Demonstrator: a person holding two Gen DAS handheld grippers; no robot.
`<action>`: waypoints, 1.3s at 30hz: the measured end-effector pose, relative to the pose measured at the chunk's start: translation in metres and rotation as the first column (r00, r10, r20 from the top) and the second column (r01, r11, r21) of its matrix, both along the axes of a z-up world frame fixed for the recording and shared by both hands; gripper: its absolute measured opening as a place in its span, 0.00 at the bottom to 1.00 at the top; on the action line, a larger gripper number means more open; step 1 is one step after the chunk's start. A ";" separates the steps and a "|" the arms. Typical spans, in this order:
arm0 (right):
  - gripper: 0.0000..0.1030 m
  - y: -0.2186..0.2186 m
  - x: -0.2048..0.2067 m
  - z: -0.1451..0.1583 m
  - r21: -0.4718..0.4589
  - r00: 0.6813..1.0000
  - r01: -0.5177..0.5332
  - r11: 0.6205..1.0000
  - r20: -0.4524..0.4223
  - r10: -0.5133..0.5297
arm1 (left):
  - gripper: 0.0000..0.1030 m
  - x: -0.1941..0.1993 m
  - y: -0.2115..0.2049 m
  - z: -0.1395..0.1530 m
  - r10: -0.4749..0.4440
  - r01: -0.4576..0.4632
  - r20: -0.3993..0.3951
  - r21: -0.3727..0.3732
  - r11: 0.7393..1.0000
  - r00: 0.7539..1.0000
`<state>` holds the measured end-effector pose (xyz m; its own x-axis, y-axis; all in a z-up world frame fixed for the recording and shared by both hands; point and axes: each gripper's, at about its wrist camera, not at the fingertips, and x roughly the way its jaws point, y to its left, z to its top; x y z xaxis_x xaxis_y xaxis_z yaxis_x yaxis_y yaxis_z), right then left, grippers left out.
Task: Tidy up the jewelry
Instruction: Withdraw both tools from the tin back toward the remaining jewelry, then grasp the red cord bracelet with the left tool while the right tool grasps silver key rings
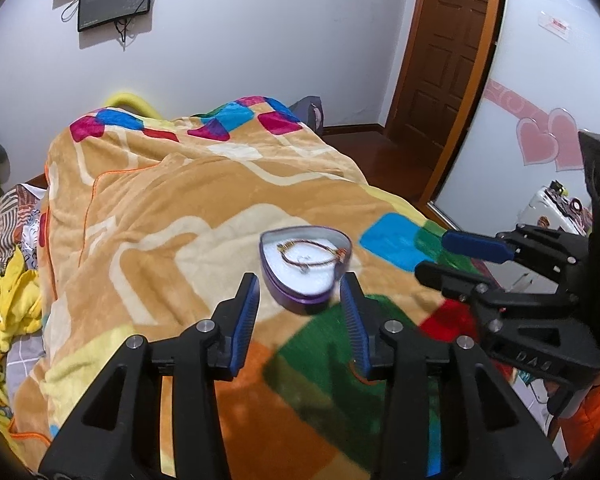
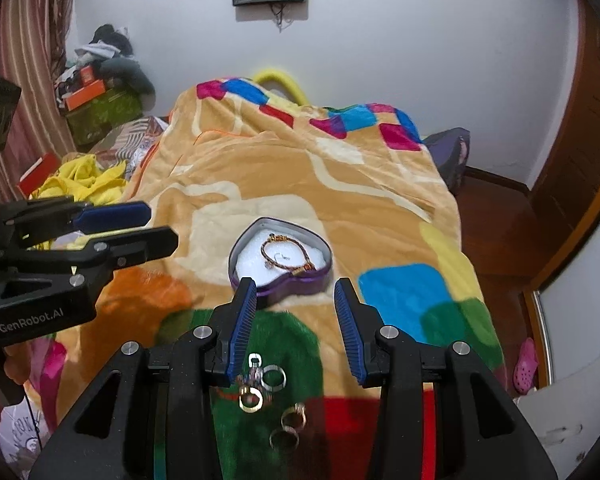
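A purple heart-shaped tin (image 1: 305, 296) (image 2: 284, 284) lies open on the blanket, lined with white foam. A braided bracelet (image 1: 310, 255) (image 2: 286, 256) rests inside it. Several rings (image 2: 266, 384) lie on the green patch of blanket, between my right gripper's arms. My left gripper (image 1: 300, 300) is open and empty, just in front of the tin. My right gripper (image 2: 296, 308) is open and empty, just short of the tin. Each gripper shows in the other's view, the right (image 1: 456, 256) and the left (image 2: 140, 224), both with jaws apart.
A patterned orange blanket (image 1: 172, 208) (image 2: 284, 168) covers the bed. Yellow clothes (image 1: 4, 312) (image 2: 84, 180) lie at its left. Boxes and clutter (image 2: 100, 92) stand in the far left corner. A wooden door (image 1: 444, 52) and bare floor are on the right.
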<state>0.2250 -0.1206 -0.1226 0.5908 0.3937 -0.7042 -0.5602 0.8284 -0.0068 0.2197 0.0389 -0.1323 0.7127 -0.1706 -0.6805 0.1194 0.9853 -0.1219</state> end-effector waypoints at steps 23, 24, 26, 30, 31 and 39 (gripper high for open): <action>0.36 -0.061 -0.045 -0.055 0.021 0.981 0.130 0.991 -0.148 -0.125 | 0.41 -0.044 -0.044 -0.056 -0.076 0.076 -0.150 -0.010 0.997 0.986; 0.36 -0.060 -0.047 -0.059 0.022 0.980 0.125 0.992 -0.162 -0.119 | 0.41 -0.045 -0.044 -0.059 -0.077 0.077 -0.158 -0.009 0.997 0.984; 0.36 -0.058 -0.049 -0.067 0.027 0.977 0.112 0.993 -0.184 -0.106 | 0.41 -0.046 -0.045 -0.066 -0.081 0.080 -0.173 -0.009 0.997 0.982; 0.36 -0.047 -0.051 -0.080 0.013 0.975 0.084 0.996 -0.208 -0.079 | 0.41 -0.049 -0.046 -0.073 -0.089 0.086 -0.191 -0.019 0.996 0.978; 0.36 -0.045 -0.051 -0.082 0.012 0.975 0.081 0.997 -0.210 -0.076 | 0.41 -0.049 -0.046 -0.073 -0.090 0.088 -0.190 -0.018 0.996 0.978; 0.25 -0.043 -0.051 -0.087 0.017 0.981 0.077 0.997 -0.181 -0.073 | 0.36 -0.034 -0.047 -0.081 -0.101 0.099 -0.201 -0.022 0.995 0.974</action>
